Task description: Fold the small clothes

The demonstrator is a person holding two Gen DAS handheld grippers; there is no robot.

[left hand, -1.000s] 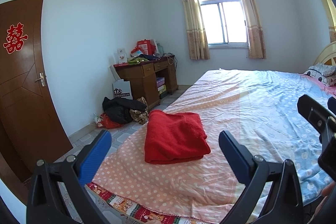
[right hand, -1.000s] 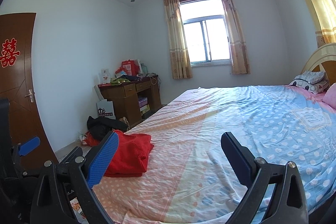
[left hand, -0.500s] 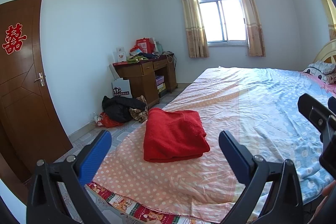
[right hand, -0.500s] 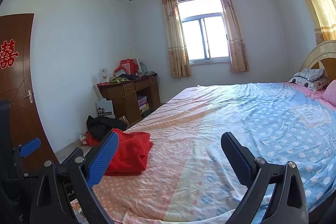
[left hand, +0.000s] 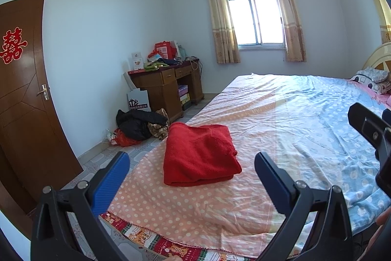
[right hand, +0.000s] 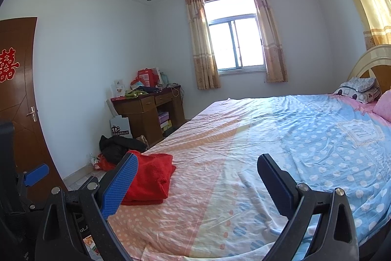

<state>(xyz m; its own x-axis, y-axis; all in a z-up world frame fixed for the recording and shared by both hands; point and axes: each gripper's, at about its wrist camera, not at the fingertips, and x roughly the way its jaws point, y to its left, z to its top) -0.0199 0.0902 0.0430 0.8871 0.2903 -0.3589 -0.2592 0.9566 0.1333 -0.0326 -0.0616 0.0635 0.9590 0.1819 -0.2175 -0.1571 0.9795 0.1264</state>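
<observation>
On the pink-dotted near corner of the bed [left hand: 281,114], red folded garment [left hand: 199,158] is lying flat. Left gripper [left hand: 190,177] and right gripper [right hand: 196,177] are hovering apart from it, jaws spread, holding nothing.

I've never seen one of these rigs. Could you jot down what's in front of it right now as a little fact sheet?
Setting: bedroom
Garment: red cloth, folded, lying on the bed near its foot corner
Left gripper: open, empty, fingers apart short of the cloth
Right gripper: open, empty, over the bedsheet
Floor: dark clothes pile beside the wooden desk
</observation>
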